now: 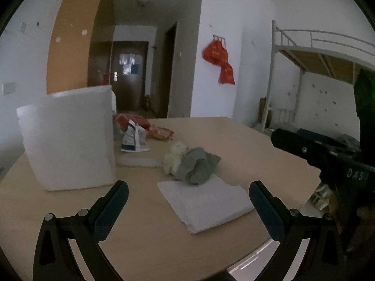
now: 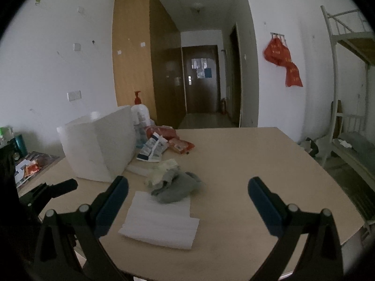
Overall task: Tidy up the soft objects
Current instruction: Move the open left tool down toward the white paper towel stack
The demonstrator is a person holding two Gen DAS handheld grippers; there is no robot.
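Observation:
A folded white towel (image 1: 206, 205) (image 2: 161, 220) lies flat on the wooden table (image 1: 246, 145) (image 2: 246, 164). A crumpled grey cloth (image 1: 198, 166) (image 2: 177, 187) rests on its far edge, with a cream fluffy cloth (image 1: 173, 158) (image 2: 161, 169) bunched just behind it. My left gripper (image 1: 188, 189) hovers open above the table's near edge, the towel lying between its fingers. My right gripper (image 2: 187, 186) is also open and holds nothing, facing the towel and the grey cloth. The right gripper's black body (image 1: 328, 154) shows at the right of the left wrist view.
A tall white foam box (image 1: 70, 138) (image 2: 100, 147) stands on the table's left. Behind it lie snack packets (image 1: 145, 128) (image 2: 164, 142) and a pump bottle (image 2: 139, 114). A flat white foam piece (image 1: 138, 161) lies by the box. A metal bunk bed (image 1: 316, 70) stands at right.

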